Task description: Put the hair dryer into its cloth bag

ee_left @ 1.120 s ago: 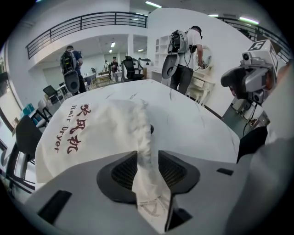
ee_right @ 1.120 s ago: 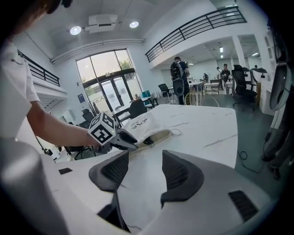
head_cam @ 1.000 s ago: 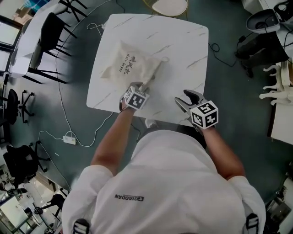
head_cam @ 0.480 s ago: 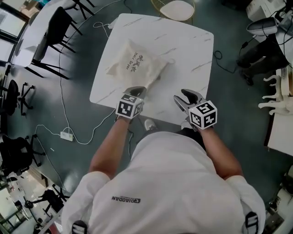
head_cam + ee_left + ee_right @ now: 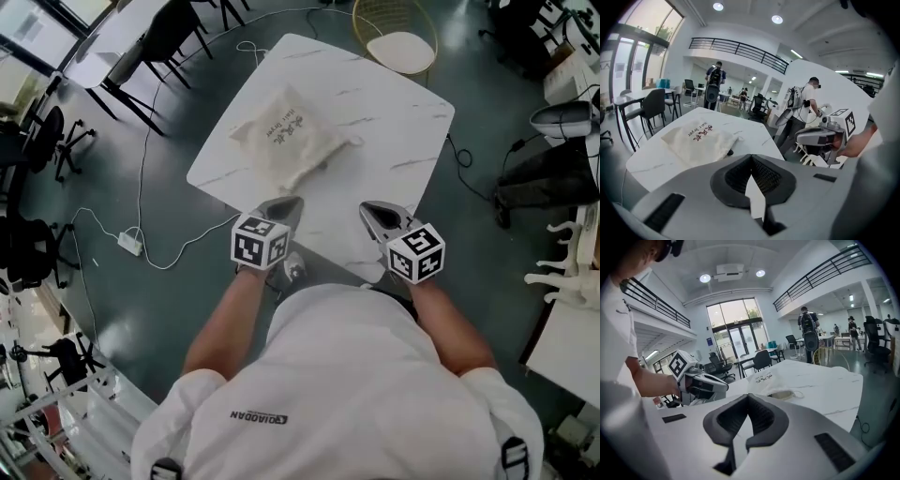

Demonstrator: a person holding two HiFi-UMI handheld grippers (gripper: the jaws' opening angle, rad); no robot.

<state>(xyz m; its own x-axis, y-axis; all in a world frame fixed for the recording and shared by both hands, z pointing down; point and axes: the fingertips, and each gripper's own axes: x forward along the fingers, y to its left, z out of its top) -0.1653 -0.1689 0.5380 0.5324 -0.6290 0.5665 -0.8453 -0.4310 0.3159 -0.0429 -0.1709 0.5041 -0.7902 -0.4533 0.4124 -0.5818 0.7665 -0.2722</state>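
The cream cloth bag with red and black print lies bulging on the white marble table; its drawstring trails to the right. No hair dryer shows outside the bag. My left gripper hangs above the table's near edge, short of the bag. My right gripper is level with it, further right. Both pairs of jaws are closing and now meet tip to tip with nothing between them. Each gripper view shows the other gripper: the right one and the left one.
Black chairs and a second table stand at the far left. A white cable with a power strip runs over the floor. A gold wire chair sits behind the table. People stand in the background.
The left gripper let go of the bag's near corner, rose and drew back. Both grippers went from open to shut. The bag stays on the table.
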